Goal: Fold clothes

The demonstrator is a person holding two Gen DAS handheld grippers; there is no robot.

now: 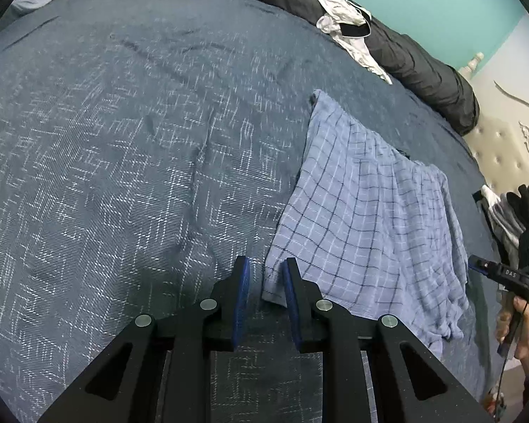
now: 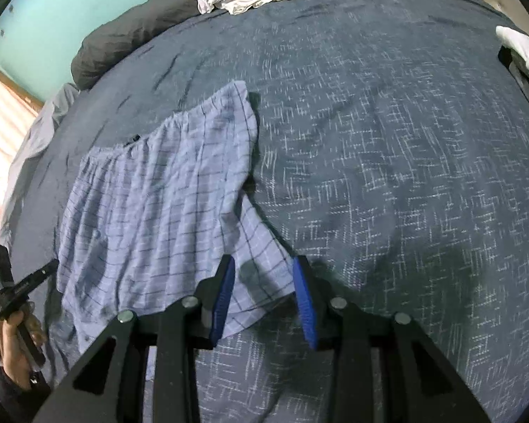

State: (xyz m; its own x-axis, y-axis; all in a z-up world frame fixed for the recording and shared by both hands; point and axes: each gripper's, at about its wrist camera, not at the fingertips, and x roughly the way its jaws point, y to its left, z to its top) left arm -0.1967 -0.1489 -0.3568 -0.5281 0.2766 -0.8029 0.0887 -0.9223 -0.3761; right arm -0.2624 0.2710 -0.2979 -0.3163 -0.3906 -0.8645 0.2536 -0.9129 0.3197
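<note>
Both grippers, left gripper [image 1: 266,266] and right gripper [image 2: 264,264], stood part-open over the checked shorts' [image 1: 363,218] near hem corners, not yet pinching; closing evenly on both corners looked best.

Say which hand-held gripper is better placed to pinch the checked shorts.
Probably right: the right hand-held gripper straddles a broad hem of the checked shorts; the left hand-held gripper has only a corner edge between its jaws.

Place: a home bedroom
Evidence: bed [image 1: 123,141] under a dark blue bedspread; tufted headboard [image 1: 504,148]; teal wall [image 1: 423,10]; strewn laundry [image 1: 342,21]
</note>
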